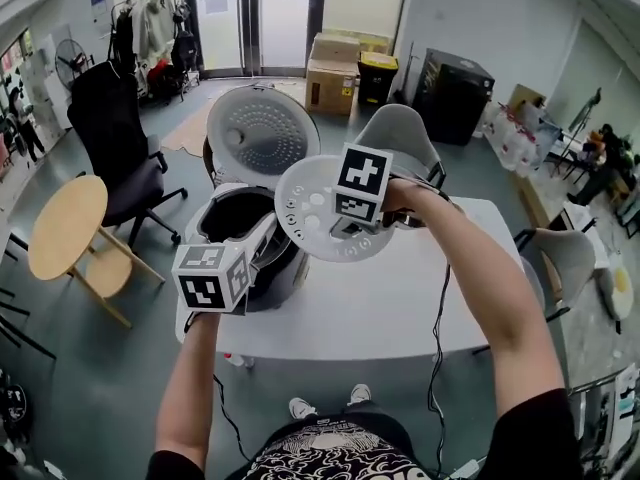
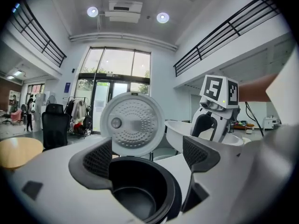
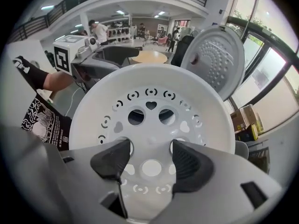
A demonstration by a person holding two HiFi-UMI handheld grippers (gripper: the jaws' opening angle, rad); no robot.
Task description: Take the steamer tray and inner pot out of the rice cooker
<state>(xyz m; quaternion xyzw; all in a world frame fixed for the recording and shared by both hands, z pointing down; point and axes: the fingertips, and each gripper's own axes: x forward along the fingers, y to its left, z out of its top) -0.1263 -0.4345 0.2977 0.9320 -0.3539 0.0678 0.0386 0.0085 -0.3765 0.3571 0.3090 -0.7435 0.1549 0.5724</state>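
Now our right claw (image 3: 149,164) pinches the steamer tray (image 3: 149,90) by its rim, holding it clear above the surface (image 1: 400,308) right of the rice cooker (image 1: 255,258), likely for setting down. Our left claw (image 2: 149,155), spread and empty, faces the inner pot (image 2: 140,195) inside the cooker, apparently readied for it.

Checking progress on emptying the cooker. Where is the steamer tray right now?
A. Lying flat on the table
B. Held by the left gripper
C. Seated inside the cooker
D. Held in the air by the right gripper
D: the steamer tray is up off the table in the right gripper, while the inner pot sits in the cooker.
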